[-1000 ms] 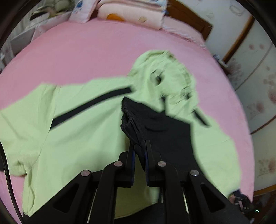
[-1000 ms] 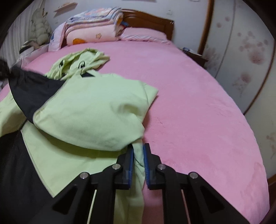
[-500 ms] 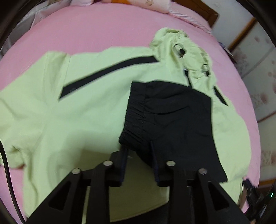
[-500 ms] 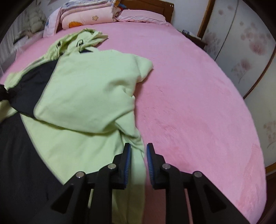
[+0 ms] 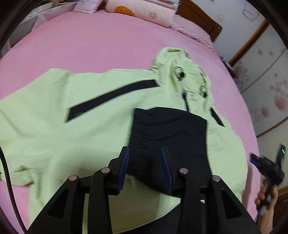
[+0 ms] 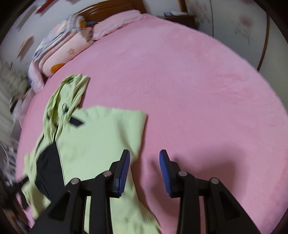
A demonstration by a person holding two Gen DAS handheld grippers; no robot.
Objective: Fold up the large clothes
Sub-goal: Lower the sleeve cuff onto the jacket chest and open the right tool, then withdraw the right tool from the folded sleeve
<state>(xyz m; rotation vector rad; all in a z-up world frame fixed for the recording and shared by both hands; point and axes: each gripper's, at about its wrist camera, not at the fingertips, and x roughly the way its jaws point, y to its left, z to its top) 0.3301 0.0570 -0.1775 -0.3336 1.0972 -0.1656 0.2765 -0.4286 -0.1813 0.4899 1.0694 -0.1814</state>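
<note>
A light green hooded jacket [image 5: 75,136] with black stripes lies spread on the pink bed [image 5: 100,43]. Its black-cuffed sleeve [image 5: 169,133] is folded across the chest, cuff toward the hood [image 5: 181,75]. My left gripper [image 5: 145,162] is open just above the black sleeve, with nothing between its fingers. In the right wrist view the jacket [image 6: 100,136] lies at the left, its side folded in. My right gripper [image 6: 144,165] is open and empty over the jacket's right edge and the bare bedspread [image 6: 180,86].
Folded quilts and pillows [image 5: 144,10] are stacked at the wooden headboard [image 5: 201,19]; they also show in the right wrist view [image 6: 64,46]. The other hand-held gripper [image 5: 268,167] shows at the bed's right edge. A nightstand [image 6: 180,18] stands beside the bed.
Both grippers have opened and let go: the left released the black sleeve onto the jacket's chest, the right released the green side fold. The right gripper has lifted and swung to the right.
</note>
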